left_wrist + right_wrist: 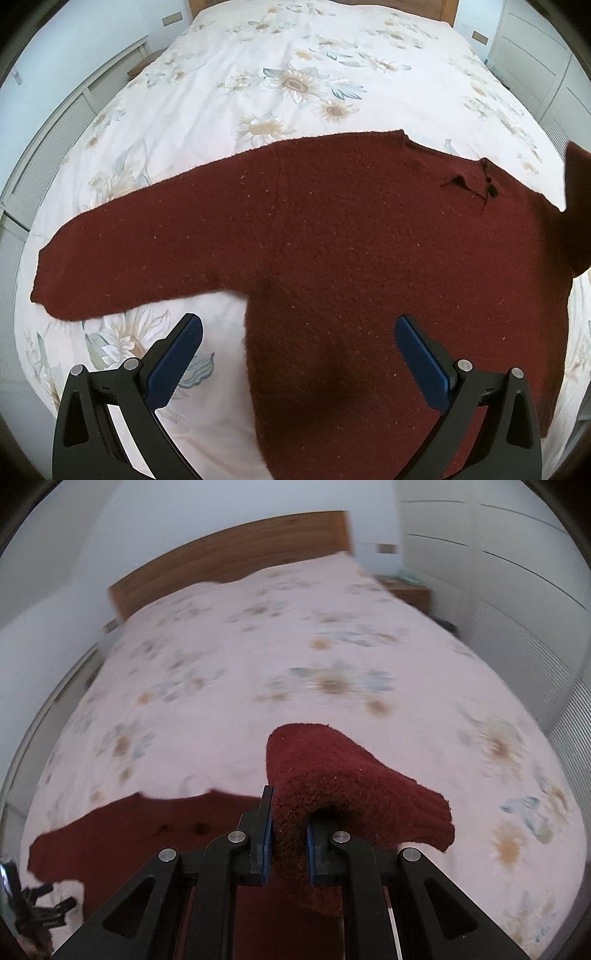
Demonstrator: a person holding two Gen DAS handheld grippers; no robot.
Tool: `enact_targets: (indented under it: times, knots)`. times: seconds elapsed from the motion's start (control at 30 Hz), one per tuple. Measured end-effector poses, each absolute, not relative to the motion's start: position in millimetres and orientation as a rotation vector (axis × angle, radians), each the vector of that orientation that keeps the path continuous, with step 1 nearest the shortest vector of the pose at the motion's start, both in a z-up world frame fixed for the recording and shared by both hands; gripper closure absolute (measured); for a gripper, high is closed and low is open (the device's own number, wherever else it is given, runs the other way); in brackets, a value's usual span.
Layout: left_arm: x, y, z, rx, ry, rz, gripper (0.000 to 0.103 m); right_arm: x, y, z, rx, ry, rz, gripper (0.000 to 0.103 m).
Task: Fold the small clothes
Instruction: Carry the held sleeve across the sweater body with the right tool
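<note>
A small dark red knit sweater (332, 236) lies flat on the floral bedspread (258, 74), its left sleeve (122, 258) stretched out to the left. My left gripper (299, 332) is open and empty, hovering above the sweater's lower left body edge. My right gripper (290, 830) is shut on the sweater's right sleeve (343, 779) and holds it lifted above the bed; the cuff droops to the right. That raised sleeve shows at the right edge of the left wrist view (578, 206). The sweater's body lies below in the right wrist view (147, 823).
The bed has a wooden headboard (229, 557) at the far end. White wardrobe doors (517, 590) stand on the right, with a bedside table (406, 590) beside them. A low white radiator or cabinet (55, 136) runs along the left side. The left gripper shows in the right wrist view (33, 908).
</note>
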State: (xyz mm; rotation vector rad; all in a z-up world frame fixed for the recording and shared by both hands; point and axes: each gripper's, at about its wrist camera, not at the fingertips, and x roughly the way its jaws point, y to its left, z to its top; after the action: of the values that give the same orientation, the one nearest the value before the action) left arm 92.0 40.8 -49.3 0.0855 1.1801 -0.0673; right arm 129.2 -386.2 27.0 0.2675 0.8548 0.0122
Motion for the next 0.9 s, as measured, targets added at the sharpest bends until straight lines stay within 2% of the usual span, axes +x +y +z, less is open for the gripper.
enact_targets:
  times: [0.27,0.57,0.73,0.8,0.87,0.9]
  knots:
    - [93,48,-50,0.069,1.18,-0.067,0.001,154,-282,-1,0.233,0.929,0.179,0.089]
    - [88,60,-63,0.084,1.206,-0.041,0.001,151,-222,-104,0.18,1.16,0.223,0.089]
    - [88,64,-67,0.096,1.217,-0.025,0.001,144,-215,-138,0.207,1.224,0.238,0.083]
    - [88,65,-68,0.097,1.221,-0.019,0.001,144,-211,-141,0.159,1.247,0.227,0.069]
    - [88,65,-68,0.097,1.223,-0.019,0.001,142,-209,-138,0.109,1.239,0.215,0.045]
    - [88,65,-69,0.098,1.225,-0.021,0.001,140,-210,-136,0.093,1.237,0.209,0.038]
